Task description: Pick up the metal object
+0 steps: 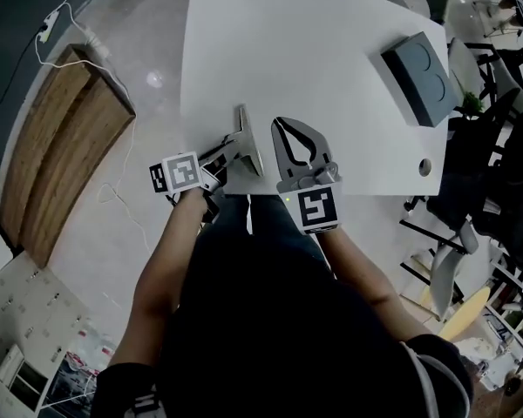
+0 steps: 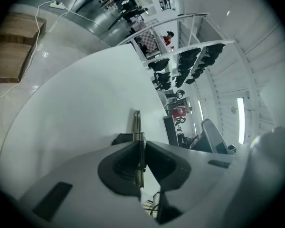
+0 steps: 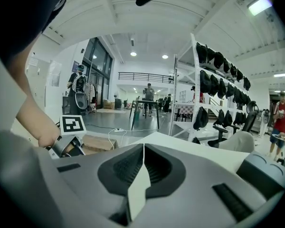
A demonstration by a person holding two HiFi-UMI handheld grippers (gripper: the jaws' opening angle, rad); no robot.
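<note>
— What's on the counter (image 1: 331,50)?
— A thin metal plate (image 1: 248,139), standing on edge near the front rim. The left tool (image 1: 234,152) is clamped on it.
— And the right tool (image 1: 283,129)?
— Just beside the plate, over the counter, tips together.
— Anything else?
— A gray box (image 1: 423,77) with two round hollows, well apart near the right edge. A wooden board (image 1: 61,146) lies on the floor to the left.

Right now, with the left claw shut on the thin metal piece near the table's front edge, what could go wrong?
1. The left claw pinches the metal plate across its thin faces, with much of it sticking out ahead, so it may pivot or slip.
2. It is held close to the near edge of the table; if it slips, it could fall to the floor.
3. The right claw, shut and empty, sits close beside and might knock it.
</note>
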